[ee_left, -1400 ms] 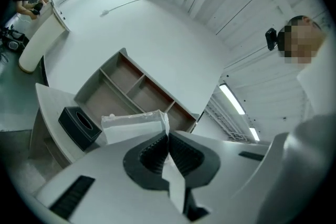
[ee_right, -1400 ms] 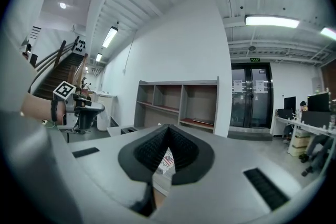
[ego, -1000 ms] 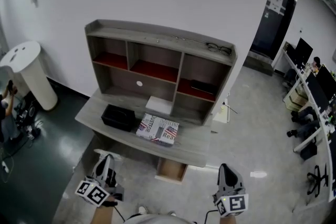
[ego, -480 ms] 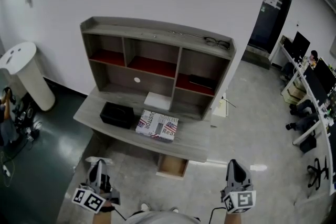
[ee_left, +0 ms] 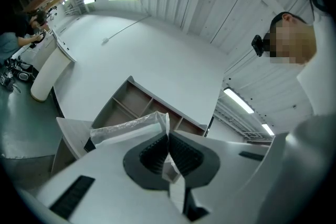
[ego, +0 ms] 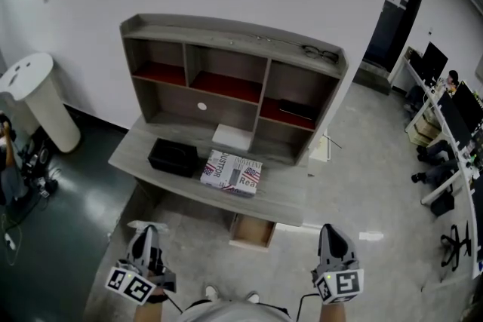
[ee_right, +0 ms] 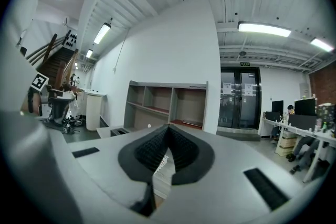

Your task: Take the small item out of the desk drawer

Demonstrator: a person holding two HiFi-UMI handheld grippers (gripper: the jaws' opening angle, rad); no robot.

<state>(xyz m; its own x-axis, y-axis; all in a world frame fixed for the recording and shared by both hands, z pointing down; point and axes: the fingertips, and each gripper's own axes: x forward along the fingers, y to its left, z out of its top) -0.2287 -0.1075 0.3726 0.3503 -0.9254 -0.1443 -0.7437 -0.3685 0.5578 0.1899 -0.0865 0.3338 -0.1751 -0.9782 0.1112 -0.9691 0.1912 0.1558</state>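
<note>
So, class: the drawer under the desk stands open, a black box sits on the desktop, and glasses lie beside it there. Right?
No. The glasses lie on top of the shelf unit, near its right end, not on the desktop, as the head view shows. The drawer is open and the black box sits on the desktop.

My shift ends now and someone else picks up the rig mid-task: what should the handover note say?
Left hand-held gripper: shut on a clear plastic packet, short of the desk top.
Right hand-held gripper: shut, empty.
Drawer: open below the desk top.
Done: the packet seems to be out.
Left: probably set it down and shut the drawer.
</note>
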